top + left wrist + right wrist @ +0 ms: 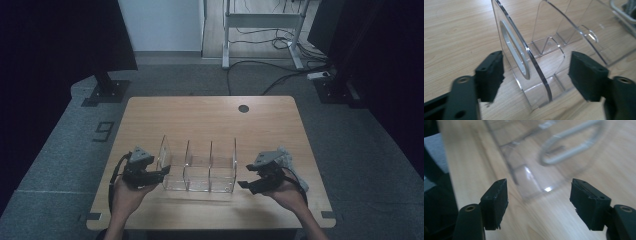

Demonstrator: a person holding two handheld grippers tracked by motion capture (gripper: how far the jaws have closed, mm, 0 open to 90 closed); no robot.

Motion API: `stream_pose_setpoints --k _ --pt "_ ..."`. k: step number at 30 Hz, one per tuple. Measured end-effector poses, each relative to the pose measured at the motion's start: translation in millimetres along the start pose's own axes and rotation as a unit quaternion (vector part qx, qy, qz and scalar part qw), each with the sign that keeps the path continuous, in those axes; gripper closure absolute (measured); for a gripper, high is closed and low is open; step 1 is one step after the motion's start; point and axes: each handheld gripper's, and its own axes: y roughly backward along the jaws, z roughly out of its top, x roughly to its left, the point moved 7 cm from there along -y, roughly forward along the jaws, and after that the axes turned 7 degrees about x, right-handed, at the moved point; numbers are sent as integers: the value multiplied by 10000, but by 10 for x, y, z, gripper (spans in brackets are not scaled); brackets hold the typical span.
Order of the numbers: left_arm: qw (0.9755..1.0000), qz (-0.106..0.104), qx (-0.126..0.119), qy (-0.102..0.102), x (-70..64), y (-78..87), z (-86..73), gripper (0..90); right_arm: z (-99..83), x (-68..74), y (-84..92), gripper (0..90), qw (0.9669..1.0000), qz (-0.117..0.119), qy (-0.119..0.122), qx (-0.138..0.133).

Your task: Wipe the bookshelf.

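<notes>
I am bracketing the clear organizer [199,170] with both tools, left tool [536,77] and right tool [539,202] spread, nothing gripped yet.

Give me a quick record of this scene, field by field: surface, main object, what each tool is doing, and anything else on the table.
surface: wooden table with a round cable hole near its far edge
main object: clear acrylic organizer, upright dividers, compartments look empty
left tool: open, jaws straddling the organizer's left end panel, not closed on it
right tool: open, pointing at the organizer's right end, apart from it
other item: grey cloth behind the right tool
</notes>
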Motion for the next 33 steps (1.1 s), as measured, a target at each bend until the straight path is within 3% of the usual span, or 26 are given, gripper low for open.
stream_pose_setpoints --k 7,11,13,16,21,27,33 --pt "9997 208 122 56 28 -104 -30 497 -216 -379 340 259 9970 -651 -418 36" --pt "9997 197 104 111 62 -139 -48 628 -385 -610 529 245 9915 -1091 -690 144" --pt "9998 95 73 136 64 -147 -52 659 -469 -710 592 239 9882 -1262 -852 183" --pt "9999 100 76 86 66 -149 -45 722 -601 -839 622 236 9836 -1449 -1032 290" --pt "9998 118 89 113 113 -159 -32 744 -850 -1011 519 233 9761 -1576 -1422 472" --pt "9997 185 70 129 187 -162 -23 773 -1034 -1084 284 242 9722 -1515 -1639 703" --pt "9997 222 31 114 255 -148 -36 796 -1112 -1106 115 397 9679 -1599 -1711 911"
